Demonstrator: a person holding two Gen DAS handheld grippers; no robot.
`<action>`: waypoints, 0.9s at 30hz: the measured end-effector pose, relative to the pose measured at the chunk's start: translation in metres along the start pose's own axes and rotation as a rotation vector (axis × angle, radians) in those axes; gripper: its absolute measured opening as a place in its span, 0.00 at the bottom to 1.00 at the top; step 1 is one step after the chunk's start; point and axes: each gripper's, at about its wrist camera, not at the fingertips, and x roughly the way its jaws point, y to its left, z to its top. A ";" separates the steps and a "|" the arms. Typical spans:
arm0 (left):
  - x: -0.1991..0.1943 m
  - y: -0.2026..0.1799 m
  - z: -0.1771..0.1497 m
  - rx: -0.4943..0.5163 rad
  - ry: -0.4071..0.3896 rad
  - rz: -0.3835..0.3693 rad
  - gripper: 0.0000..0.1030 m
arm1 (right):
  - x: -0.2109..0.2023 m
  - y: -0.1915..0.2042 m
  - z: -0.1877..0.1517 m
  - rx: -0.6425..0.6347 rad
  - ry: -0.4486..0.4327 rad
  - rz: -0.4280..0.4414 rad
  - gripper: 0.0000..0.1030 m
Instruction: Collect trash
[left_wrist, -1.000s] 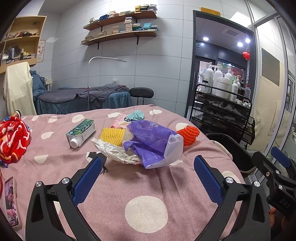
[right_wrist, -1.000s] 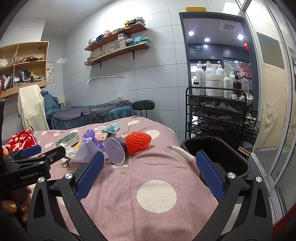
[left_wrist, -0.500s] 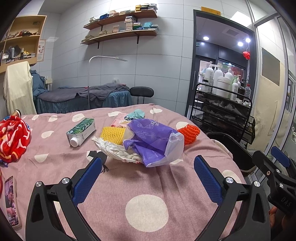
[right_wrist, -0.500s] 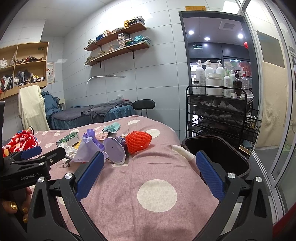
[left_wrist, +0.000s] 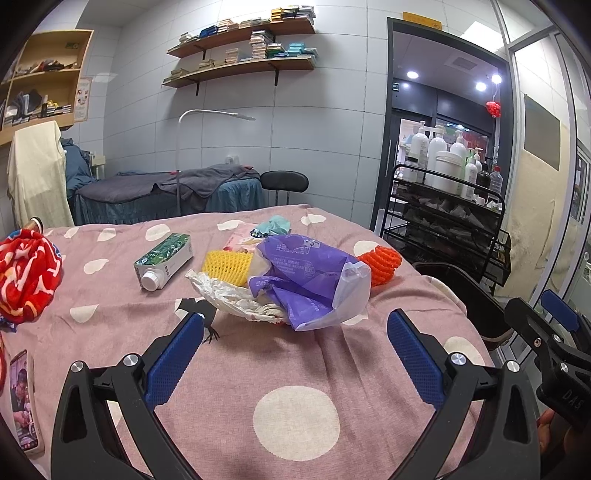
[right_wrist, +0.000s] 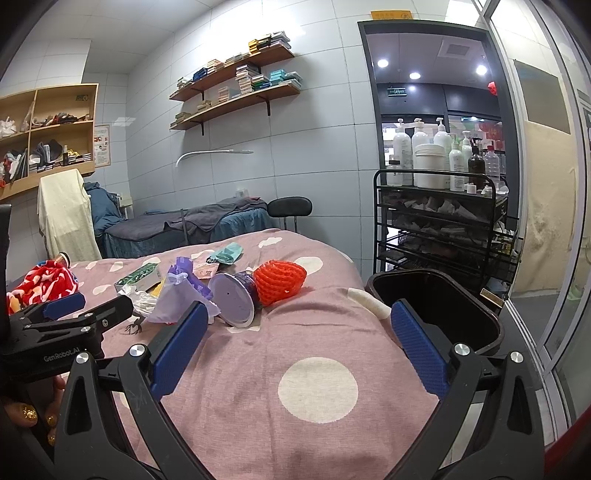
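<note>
Trash lies in a heap mid-bed: a purple plastic bag (left_wrist: 306, 280), crumpled white paper (left_wrist: 229, 295), a yellow foam net (left_wrist: 227, 264), an orange foam net (left_wrist: 382, 262), a green carton (left_wrist: 164, 258) and a teal mask (left_wrist: 273, 226). From the right wrist view I also see a purple cup (right_wrist: 236, 299) on its side beside the orange net (right_wrist: 280, 282). My left gripper (left_wrist: 295, 343) is open, just short of the bag. My right gripper (right_wrist: 299, 332) is open over the bedspread, with the black bin (right_wrist: 439, 310) at its right.
The pink dotted bedspread (left_wrist: 295, 369) covers the bed. A red patterned cloth (left_wrist: 26, 277) and a phone (left_wrist: 24, 398) lie at the left. A black trolley (left_wrist: 447, 221) with bottles stands right of the bed. A hand (right_wrist: 26, 413) holds the left gripper.
Both views have barely shifted; the trash heap sits a touch nearer the left gripper. Both grippers stay open.
</note>
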 end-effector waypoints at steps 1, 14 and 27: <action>0.000 0.000 0.000 0.001 0.000 0.000 0.95 | 0.000 0.000 0.000 -0.001 0.001 0.001 0.95; 0.002 0.004 -0.003 -0.004 0.013 0.003 0.95 | 0.000 0.001 0.002 0.002 0.005 0.003 0.95; 0.003 0.005 -0.003 -0.005 0.020 0.003 0.95 | 0.000 0.001 0.002 0.001 0.008 0.003 0.95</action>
